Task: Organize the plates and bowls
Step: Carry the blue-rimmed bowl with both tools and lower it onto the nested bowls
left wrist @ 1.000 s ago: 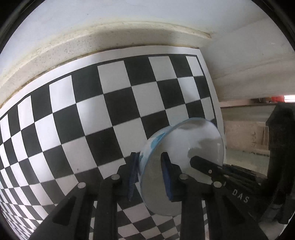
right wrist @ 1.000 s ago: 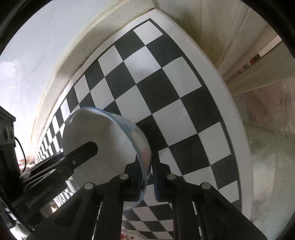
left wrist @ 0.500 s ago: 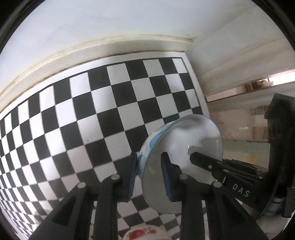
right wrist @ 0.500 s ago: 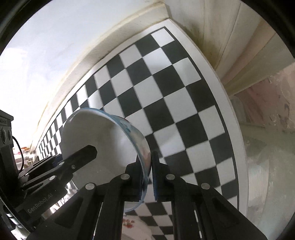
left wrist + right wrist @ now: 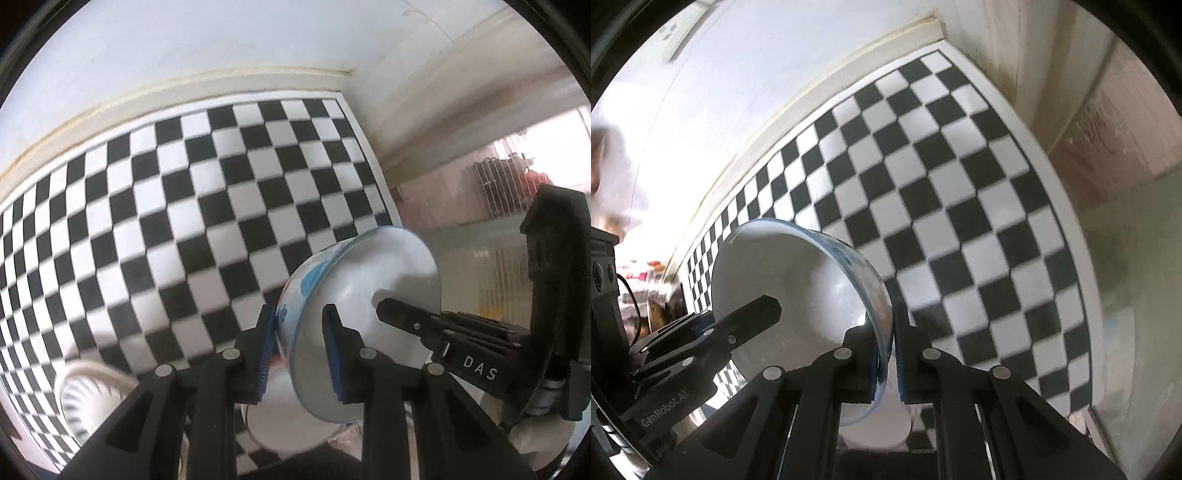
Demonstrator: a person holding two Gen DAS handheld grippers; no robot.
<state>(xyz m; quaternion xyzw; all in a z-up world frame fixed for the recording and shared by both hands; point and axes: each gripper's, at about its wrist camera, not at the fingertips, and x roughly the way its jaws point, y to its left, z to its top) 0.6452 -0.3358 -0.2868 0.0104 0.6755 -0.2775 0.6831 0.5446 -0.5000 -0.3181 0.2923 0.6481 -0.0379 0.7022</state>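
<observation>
A white bowl with blue markings outside (image 5: 365, 306) is held in the air above the checkered mat (image 5: 184, 206), tilted on its side. My left gripper (image 5: 301, 354) is shut on its rim near me. My right gripper (image 5: 886, 354) is shut on the opposite rim of the same bowl (image 5: 798, 295). Each gripper's fingers show in the other's view, inside the bowl. Below the bowl, another white dish (image 5: 280, 424) sits on the mat, partly hidden. A white ribbed bowl (image 5: 85, 398) stands at the lower left.
The mat (image 5: 960, 192) runs to a white wall at the back and a pale side panel at the right. The table edge drops off at the right toward a greenish floor (image 5: 1126, 258). Cluttered items (image 5: 657, 306) lie at the far left.
Both grippers have lifted the bowl up and back from the mat. More of the mat shows now, and the dishes below have come into view.
</observation>
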